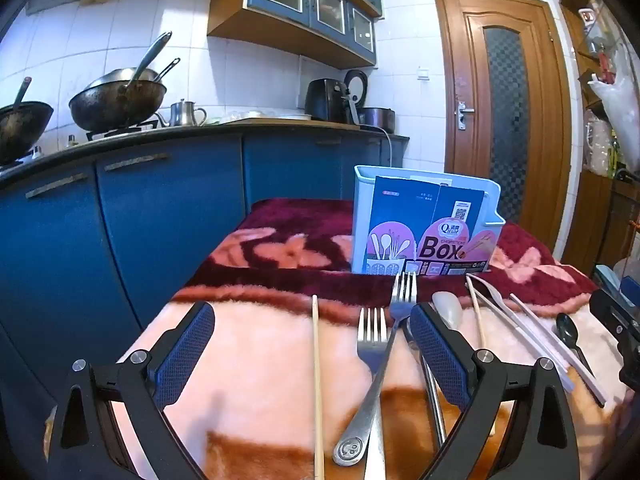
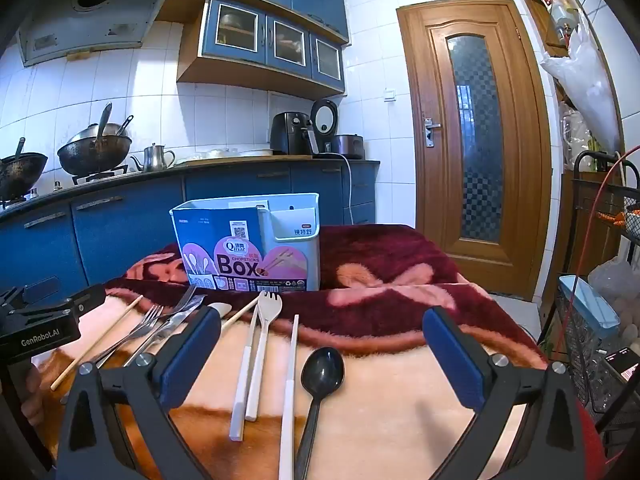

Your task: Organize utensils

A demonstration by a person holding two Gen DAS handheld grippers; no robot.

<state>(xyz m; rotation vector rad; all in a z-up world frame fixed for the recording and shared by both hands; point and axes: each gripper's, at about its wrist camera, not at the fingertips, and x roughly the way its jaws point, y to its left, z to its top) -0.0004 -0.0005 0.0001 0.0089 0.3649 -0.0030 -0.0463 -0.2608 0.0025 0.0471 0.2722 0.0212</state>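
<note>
Steel forks (image 1: 374,344) are slick and flat on soft blanket (image 1: 260,360); pinch mid-handle, since left gripper (image 1: 312,344) and right gripper (image 2: 322,346) gape wide, empty.

One pale blue utensil holder (image 2: 294,236) stands on the blanket-covered table (image 2: 400,400), toward its far edge. Along the near edge lie two metal forks (image 1: 374,344), one metal table knife (image 2: 178,320), two wooden chopsticks (image 1: 316,380), two white chopsticks (image 2: 289,380), one cream spork (image 2: 266,320), one black spoon (image 2: 322,368) and one pale spoon (image 1: 448,308) partly hidden, so its count stays uncertain.
</note>
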